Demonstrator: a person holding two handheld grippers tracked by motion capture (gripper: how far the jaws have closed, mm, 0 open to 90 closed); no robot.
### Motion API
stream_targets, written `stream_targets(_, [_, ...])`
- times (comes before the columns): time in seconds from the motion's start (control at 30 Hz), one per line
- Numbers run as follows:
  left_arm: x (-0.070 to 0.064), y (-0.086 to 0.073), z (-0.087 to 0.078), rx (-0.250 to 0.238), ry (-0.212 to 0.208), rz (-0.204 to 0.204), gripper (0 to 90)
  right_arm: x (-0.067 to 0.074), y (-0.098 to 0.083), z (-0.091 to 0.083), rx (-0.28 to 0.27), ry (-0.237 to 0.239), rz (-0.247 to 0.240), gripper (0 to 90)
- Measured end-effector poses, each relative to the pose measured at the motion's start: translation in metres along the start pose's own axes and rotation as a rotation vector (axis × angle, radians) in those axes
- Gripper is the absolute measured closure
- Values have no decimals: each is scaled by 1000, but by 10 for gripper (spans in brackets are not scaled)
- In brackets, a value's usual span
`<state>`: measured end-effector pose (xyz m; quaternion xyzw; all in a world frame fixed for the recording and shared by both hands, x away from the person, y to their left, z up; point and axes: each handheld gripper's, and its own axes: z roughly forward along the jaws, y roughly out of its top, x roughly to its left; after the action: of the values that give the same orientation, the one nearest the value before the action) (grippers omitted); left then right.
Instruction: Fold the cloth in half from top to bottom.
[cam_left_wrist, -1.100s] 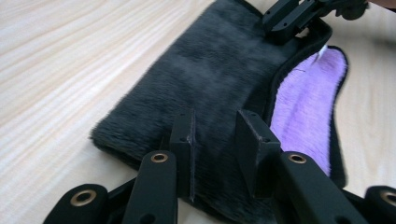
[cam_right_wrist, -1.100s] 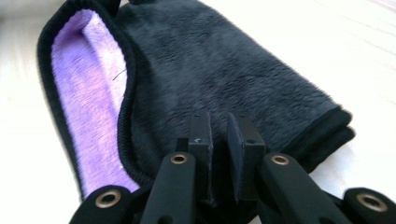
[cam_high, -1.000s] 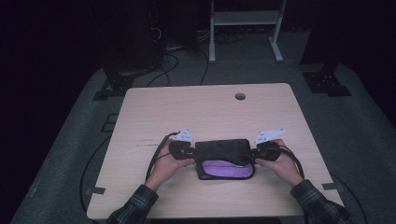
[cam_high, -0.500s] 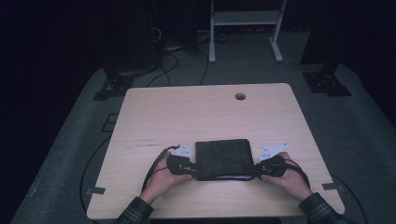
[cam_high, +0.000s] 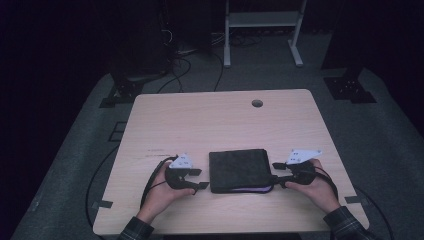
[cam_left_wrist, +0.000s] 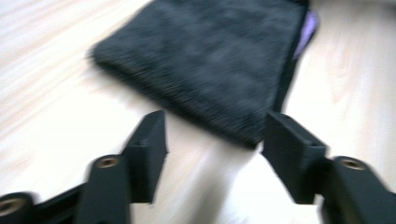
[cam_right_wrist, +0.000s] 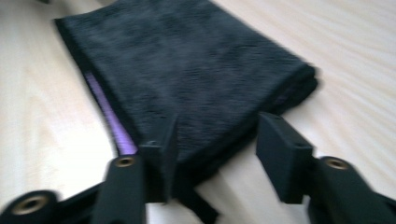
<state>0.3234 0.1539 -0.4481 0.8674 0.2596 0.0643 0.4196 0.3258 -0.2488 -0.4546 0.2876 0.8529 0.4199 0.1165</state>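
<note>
Seen from above, left to right: left gripper (cam_high: 201, 178) with jaws just opened and released, just beside the left edge of a folded dark grey fuzzy cloth (cam_high: 239, 169) with a purple layer showing along its near edge, lying flat on the near middle of the pale wooden table (cam_high: 210, 120). Right gripper (cam_high: 274, 171) at the cloth's right edge, jaws likewise just spread, straddling the near right corner without pinching it.

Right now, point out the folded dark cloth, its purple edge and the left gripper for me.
folded dark cloth (cam_high: 239, 167): high view, middle of its top face.
purple edge (cam_right_wrist: 112, 121): right gripper view, strip along the cloth's side.
left gripper (cam_high: 199, 178): high view, gap between its open jaw tips.
</note>
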Motion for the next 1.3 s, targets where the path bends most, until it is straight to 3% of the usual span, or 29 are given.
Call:
stream_targets(0.1, [6,-6,-10,-6,53,-8,289,-8,-3,-5,-19,-47,25,360])
stream_targets(0.27, [16,-18,-25,3,136,-39,181,-19,-13,-15,-38,-127,60,298])
stream_targets(0.53, [27,-47,-45,41,208,-81,104,-29,-39,-30,17,-211,114,227])
stream_targets(0.9, [32,-84,-62,102,258,-144,53,-30,-65,-37,93,-239,152,177])
stream_targets(1.0, [29,-92,-63,90,283,-97,13,-31,-67,-39,84,-239,161,164])
stream_targets(1.1, [28,-96,-63,64,280,-91,5,-31,-68,-38,75,-240,163,152])
stream_targets(1.3, [28,-96,-63,67,279,-90,0,-31,-69,-37,68,-240,162,127])
